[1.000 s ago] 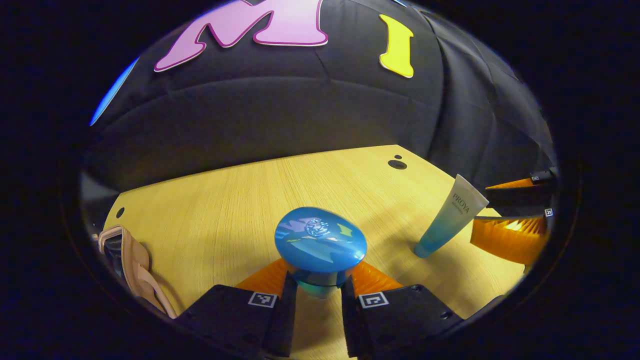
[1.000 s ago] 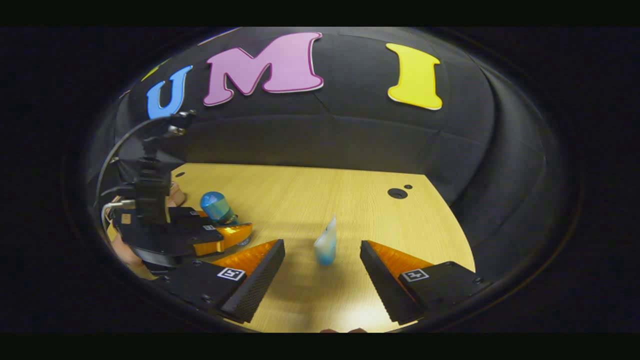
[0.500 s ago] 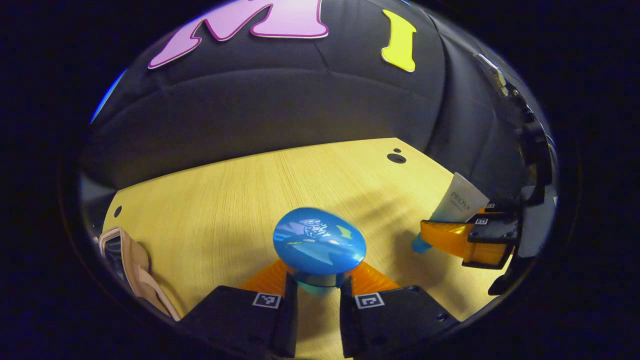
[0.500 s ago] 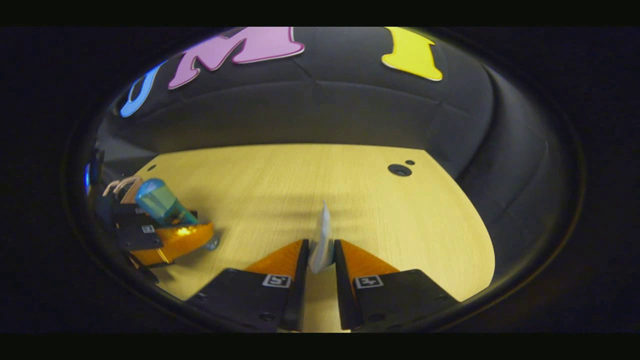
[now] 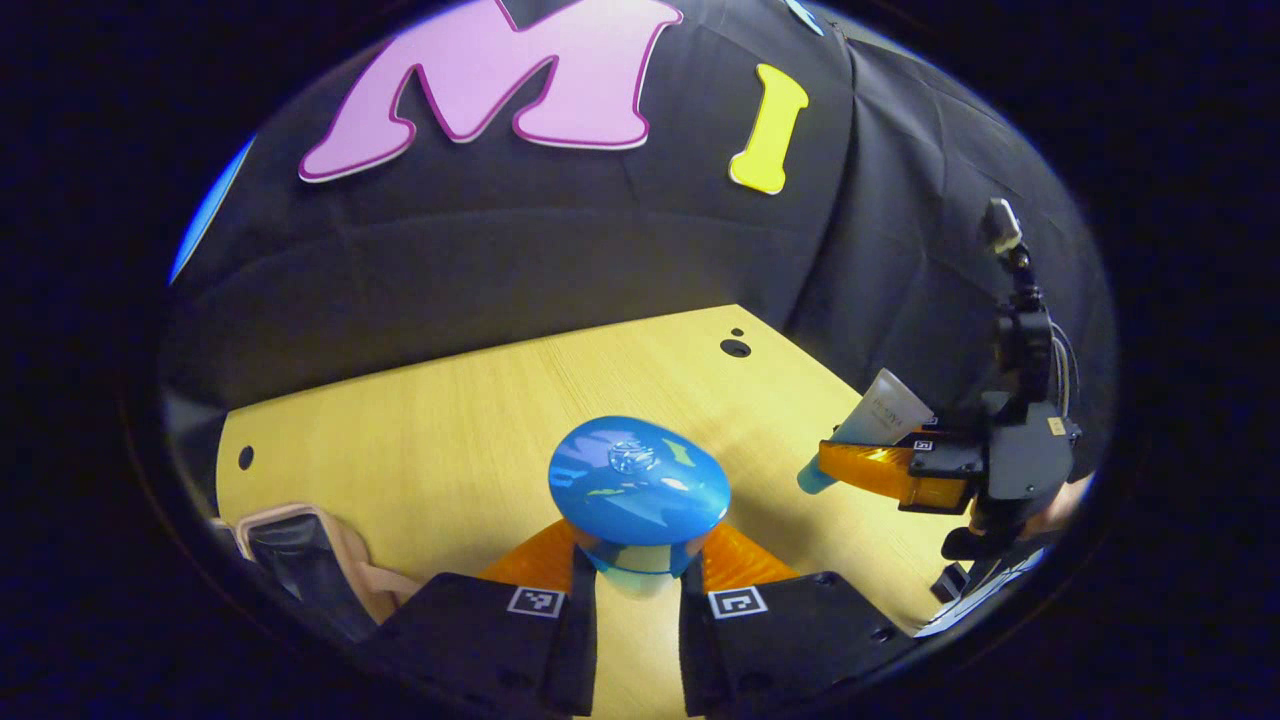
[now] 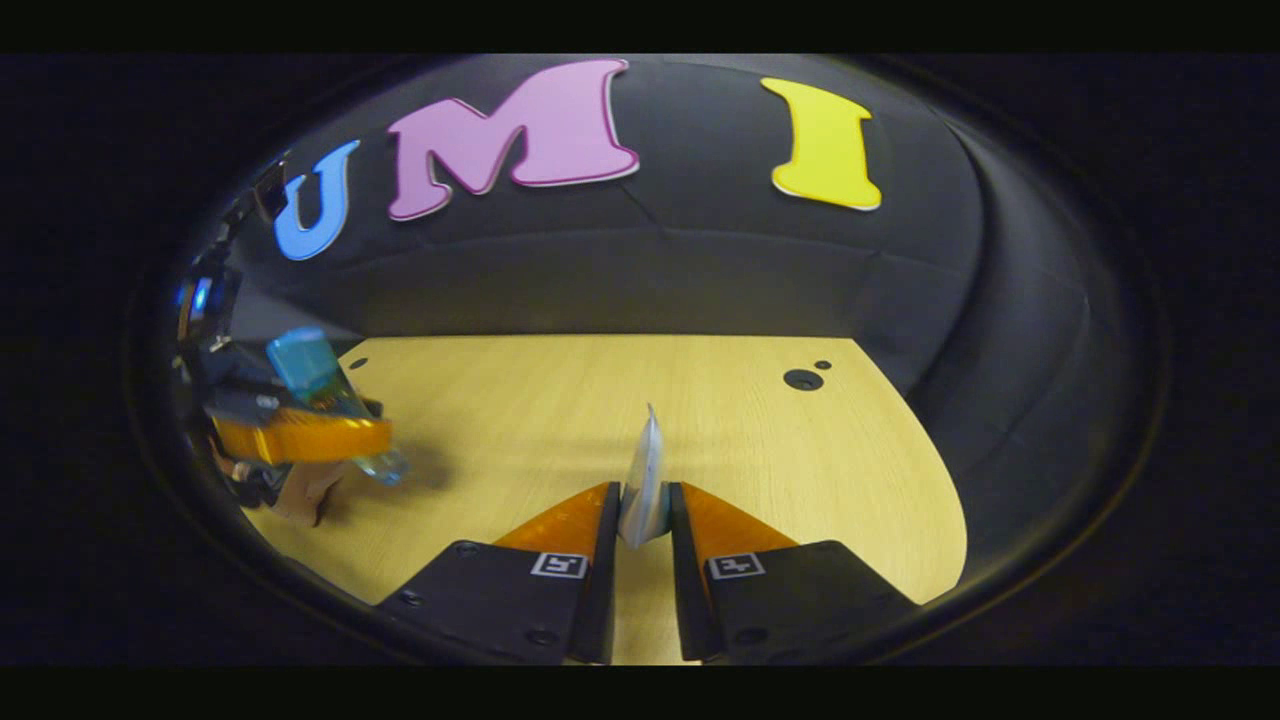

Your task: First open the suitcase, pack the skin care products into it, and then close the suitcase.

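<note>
Suitcase point(image 5: 300, 560) lies at the tabletop's point(image 5: 450, 420) near left edge. Left tool point(image 5: 632, 585) pinches a blue-capped bottle point(image 5: 638, 490); right tool point(image 6: 643, 540) pinches a tube point(image 6: 645, 480), both above the wood.

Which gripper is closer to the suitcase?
Left. The left gripper, clamped on the blue-capped bottle, has the suitcase right beside it. The right gripper, gripping the tube, is farther off across the table.

I see a glossy blue cap point(image 5: 638, 482) on a pale teal bottle point(image 6: 335, 402), a white tube point(image 5: 880, 420) fading to blue at its cap end, a light yellow wood-grain table point(image 5: 480, 420) (fine straight grain), and a beige-pink suitcase point(image 5: 300, 560).
</note>
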A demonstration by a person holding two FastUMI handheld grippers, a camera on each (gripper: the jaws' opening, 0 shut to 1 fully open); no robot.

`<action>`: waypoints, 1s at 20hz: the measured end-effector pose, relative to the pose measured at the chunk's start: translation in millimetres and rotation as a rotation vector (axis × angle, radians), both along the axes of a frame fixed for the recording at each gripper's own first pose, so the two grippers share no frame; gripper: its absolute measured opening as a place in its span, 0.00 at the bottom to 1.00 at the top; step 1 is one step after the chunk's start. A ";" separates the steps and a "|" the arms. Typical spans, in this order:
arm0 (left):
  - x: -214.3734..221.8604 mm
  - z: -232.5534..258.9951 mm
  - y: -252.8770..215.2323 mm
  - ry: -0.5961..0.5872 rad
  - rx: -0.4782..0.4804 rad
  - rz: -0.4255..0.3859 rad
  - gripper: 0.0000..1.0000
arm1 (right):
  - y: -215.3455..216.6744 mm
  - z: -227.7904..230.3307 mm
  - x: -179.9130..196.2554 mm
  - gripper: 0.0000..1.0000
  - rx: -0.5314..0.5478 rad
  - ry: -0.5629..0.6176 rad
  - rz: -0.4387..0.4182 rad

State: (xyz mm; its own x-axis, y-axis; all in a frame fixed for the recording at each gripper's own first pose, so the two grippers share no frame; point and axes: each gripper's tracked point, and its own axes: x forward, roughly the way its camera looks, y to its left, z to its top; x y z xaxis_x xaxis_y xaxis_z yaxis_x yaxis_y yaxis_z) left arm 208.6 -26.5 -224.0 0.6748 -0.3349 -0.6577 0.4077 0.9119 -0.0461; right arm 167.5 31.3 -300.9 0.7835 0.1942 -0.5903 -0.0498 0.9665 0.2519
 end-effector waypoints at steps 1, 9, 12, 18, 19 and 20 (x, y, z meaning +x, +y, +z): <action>-10.2 16.5 20.4 0.003 -0.017 0.014 0.38 | 7.8 7.5 -7.5 0.23 -0.002 -0.005 0.016; -104.3 -67.3 242.8 0.550 0.139 0.356 0.38 | 97.2 53.2 -44.0 0.29 0.034 -0.069 0.127; -129.8 -120.1 255.4 0.703 0.167 0.454 0.34 | 113.5 61.2 -57.9 0.28 0.006 -0.073 0.161; -140.6 -167.8 267.9 0.794 0.218 0.571 0.39 | 125.3 66.2 -80.3 0.29 -0.047 -0.052 0.169; -137.9 -171.6 268.7 0.788 0.221 0.577 0.39 | 130.3 67.4 -82.0 0.29 -0.049 -0.049 0.171; -137.9 -173.5 271.3 0.780 0.227 0.575 0.36 | 136.6 69.5 -83.3 0.29 -0.048 -0.050 0.177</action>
State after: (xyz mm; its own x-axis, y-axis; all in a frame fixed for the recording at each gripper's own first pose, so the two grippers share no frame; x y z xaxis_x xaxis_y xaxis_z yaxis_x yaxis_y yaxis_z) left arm 70.7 244.8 -397.6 0.0461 0.0964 -0.9943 -0.1692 0.9817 0.0873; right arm 84.3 167.9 -231.4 0.7682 0.3042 -0.5633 -0.2314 0.9524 0.1986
